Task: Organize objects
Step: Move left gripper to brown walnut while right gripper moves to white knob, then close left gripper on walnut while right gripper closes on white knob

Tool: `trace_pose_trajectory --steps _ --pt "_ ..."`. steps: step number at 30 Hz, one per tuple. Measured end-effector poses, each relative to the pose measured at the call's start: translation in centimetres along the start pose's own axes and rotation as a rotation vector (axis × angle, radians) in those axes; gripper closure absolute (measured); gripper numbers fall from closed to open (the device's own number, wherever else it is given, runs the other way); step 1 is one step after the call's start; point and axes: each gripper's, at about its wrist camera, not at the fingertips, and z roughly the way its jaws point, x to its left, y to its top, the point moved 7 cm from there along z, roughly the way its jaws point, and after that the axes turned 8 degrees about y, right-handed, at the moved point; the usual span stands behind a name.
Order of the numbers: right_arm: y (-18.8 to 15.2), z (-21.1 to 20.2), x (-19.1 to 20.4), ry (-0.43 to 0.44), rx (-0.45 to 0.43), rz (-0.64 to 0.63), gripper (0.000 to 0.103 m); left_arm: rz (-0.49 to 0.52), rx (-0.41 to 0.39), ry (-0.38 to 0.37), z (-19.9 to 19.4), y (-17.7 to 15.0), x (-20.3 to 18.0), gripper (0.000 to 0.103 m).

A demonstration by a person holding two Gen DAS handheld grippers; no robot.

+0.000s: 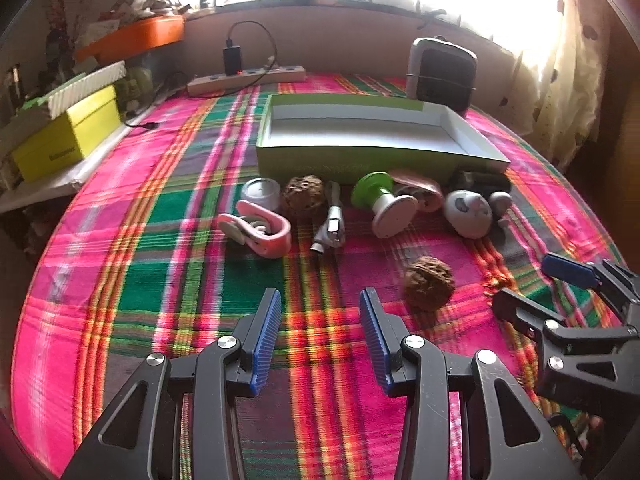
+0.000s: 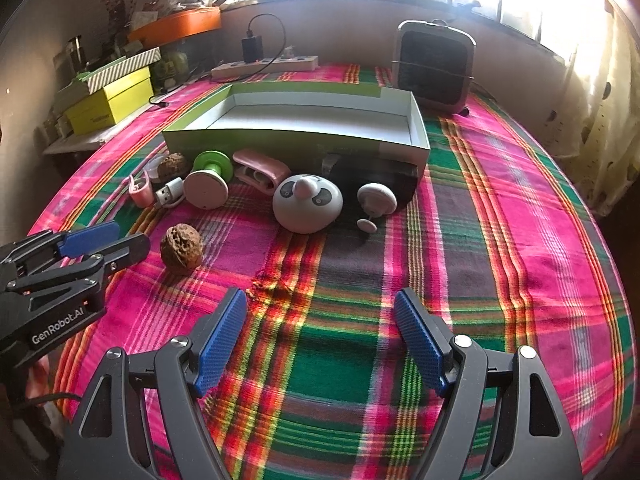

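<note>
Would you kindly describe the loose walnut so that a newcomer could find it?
Start at the open green box on the plaid cloth; a row of small items lines its near wall. The walnut lies alone, nearer the camera; a second walnut sits in that row.

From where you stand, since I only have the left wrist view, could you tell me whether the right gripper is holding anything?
Observer: No. The right gripper has its jaws wide apart, with only the plaid cloth between them.
Operator: Thank you. And what is the grey round thing to the right of the green spool?
Observer: It is a panda-face toy. From the right wrist view you can see two dark eye patches and a nose, facing toward the right gripper.
</note>
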Motion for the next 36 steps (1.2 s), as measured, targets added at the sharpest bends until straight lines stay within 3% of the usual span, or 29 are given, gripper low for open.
trace_pose_trajectory --steps 11,19,24,36 --pt "1.0 0.0 -3.9 -0.013 0.016 0.076 0.026 0.107 0.003 -0.119 -0.4 0.6 -3.0 0.064" --pt "2.4 0.6 -5.3 -0.001 0.02 0.091 0.026 0.125 0.028 -0.227 -0.8 1.1 -4.3 0.064" --pt "2.8 1.2 -5.5 0.015 0.031 0.093 0.026 0.192 0.034 -0.233 -0.5 1.1 -5.5 0.064" --pt "4.0 2.2 -5.8 0.019 0.033 0.097 0.026 0.197 0.037 -0.203 0.8 2.5 -5.7 0.063"
